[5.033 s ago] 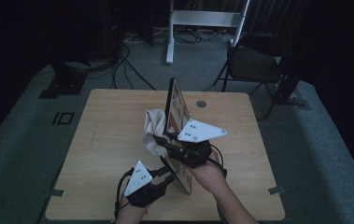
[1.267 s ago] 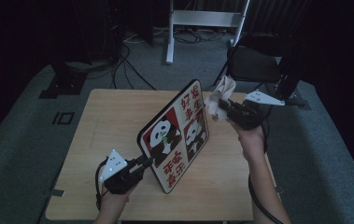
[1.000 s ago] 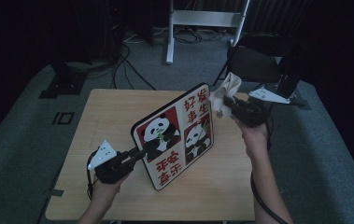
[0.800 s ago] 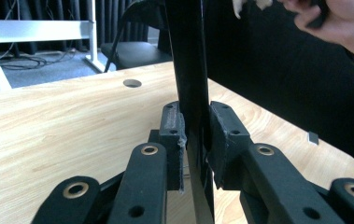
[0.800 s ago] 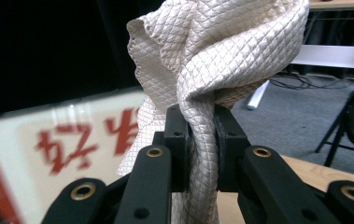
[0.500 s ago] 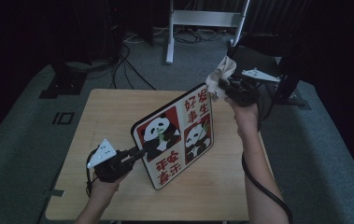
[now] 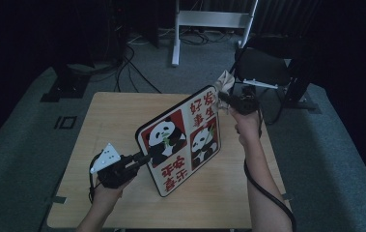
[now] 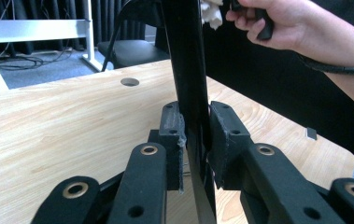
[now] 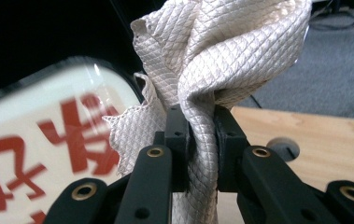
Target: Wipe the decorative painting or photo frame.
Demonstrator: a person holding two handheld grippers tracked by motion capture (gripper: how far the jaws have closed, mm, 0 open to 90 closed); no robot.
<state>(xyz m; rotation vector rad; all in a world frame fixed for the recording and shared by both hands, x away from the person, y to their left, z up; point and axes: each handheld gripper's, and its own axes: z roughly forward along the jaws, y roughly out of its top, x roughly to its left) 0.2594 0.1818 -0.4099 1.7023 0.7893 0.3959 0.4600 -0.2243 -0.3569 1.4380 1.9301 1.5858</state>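
Since a second ago the right gripper (image 7: 229,100) has carried the cloth (image 7: 225,82) down from above the sign's far corner until it sits against that corner, while the panda sign (image 7: 183,137) and the left gripper (image 7: 142,158) have kept their places. Five seconds back the sign stood edge-on in mid-counter with both grippers close together on it; now its face is turned toward the near side.

On the sign are two pandas and red characters on red and white panels, inside a black rim. It stands tilted on its near edge on the counter (image 7: 113,111), right of centre, its top right corner reaching past the counter's far right edge.

In the left gripper view, that gripper's fingers (image 8: 223,140) are clamped on the sign's thin black edge, one pad on each face. From above, this grip is on the sign's left edge, low down.

In the right gripper view, the other fingers (image 9: 179,140) are clamped on a bunched fold of the cream quilted cloth (image 9: 221,56), which rises above them and hangs to their left against the sign's white panel (image 9: 39,140).

A round hole (image 8: 130,82) pierces the counter on its far side. Beyond the counter stand a dark chair (image 7: 262,63) and a white metal frame (image 7: 209,19) on grey carpet, with cables trailing on the floor.
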